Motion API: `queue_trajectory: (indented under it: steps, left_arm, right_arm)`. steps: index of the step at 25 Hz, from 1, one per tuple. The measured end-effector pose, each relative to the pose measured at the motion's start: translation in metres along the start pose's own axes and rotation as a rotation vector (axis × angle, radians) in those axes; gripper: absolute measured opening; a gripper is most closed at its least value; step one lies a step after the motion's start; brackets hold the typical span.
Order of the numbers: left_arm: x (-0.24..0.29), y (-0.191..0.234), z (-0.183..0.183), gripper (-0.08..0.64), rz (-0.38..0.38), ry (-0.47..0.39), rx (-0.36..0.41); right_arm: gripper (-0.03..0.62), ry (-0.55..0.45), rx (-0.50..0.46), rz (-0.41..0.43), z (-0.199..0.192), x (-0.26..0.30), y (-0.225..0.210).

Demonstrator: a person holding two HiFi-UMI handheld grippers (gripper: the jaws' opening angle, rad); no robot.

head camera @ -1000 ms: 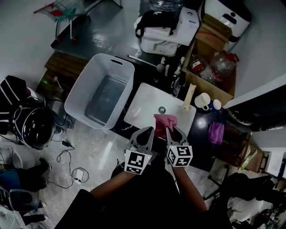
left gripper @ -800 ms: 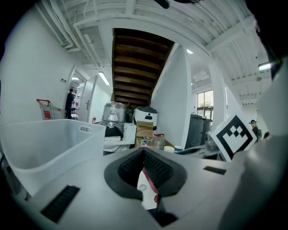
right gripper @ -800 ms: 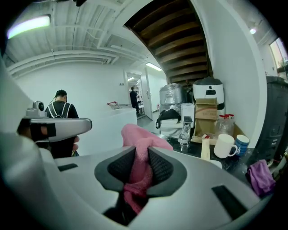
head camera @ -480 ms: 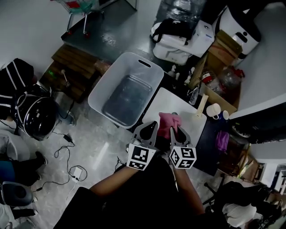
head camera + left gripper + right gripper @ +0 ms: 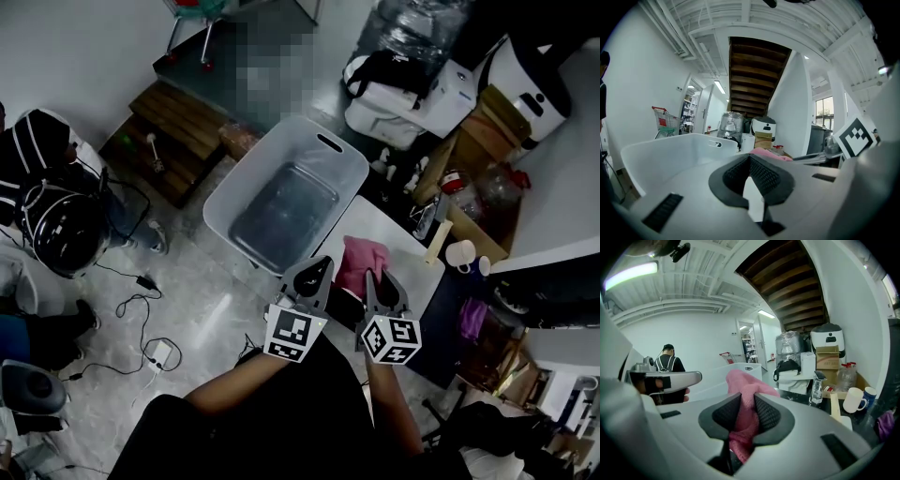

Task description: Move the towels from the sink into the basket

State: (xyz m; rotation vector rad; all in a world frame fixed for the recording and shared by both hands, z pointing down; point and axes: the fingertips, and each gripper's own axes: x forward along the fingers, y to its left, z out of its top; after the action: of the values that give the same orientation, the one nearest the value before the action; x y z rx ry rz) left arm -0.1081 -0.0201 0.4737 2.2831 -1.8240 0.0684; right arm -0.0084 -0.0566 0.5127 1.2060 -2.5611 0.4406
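Right gripper (image 5: 378,279) is clamped on the pink towel (image 5: 362,261), jaws narrow with terry cloth bunched thick between the pads, and in the right gripper view the fabric spills out above and below the right gripper (image 5: 746,401), a soft lump of pink towel (image 5: 742,380) flopping forward over the tips. It reads as light, limp stuff, nothing stiff to it, so I judge it will sag and swing and could snag a rim if I carry it low. It looks dry enough not to be slippery, though I can't be sure from here. The bite sits in a fold of the bulk, not on a thin corner, which is where I'd want it, since a corner grip could let the loops creep out. The towel hangs over the near left part of the white sink (image 5: 405,255), clear of the basin. Left gripper (image 5: 315,272) rides just beside it with nothing in it, and the left gripper view shows the pads of the left gripper (image 5: 750,161) meeting at the tips. Just beyond and to the left is the grey basket (image 5: 262,159), open-topped and empty as far as I can see, its pale wall filling the left gripper view (image 5: 670,150). Off to the right a mug (image 5: 459,253) and a purple cloth (image 5: 472,317) sit on the dark counter.
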Motion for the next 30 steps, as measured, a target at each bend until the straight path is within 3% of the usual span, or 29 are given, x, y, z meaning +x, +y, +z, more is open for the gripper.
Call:
queue_trajectory:
  steps: [10,22,30]
  left_arm:
    - [0.018,-0.005,0.027,0.003,-0.046,0.019,-0.007]
    - [0.054,0.029,0.045,0.003,0.034,0.025,0.008]
    - [0.065,0.064,0.057,0.003,0.069,0.025,0.018]
  right_arm:
    - [0.091,-0.052,0.047,0.013,0.034,0.023,-0.005]
    - [0.091,-0.060,0.023,0.048,0.053,0.050,-0.013]
    - [0.091,-0.071,0.029,0.098,0.072,0.069,0.004]
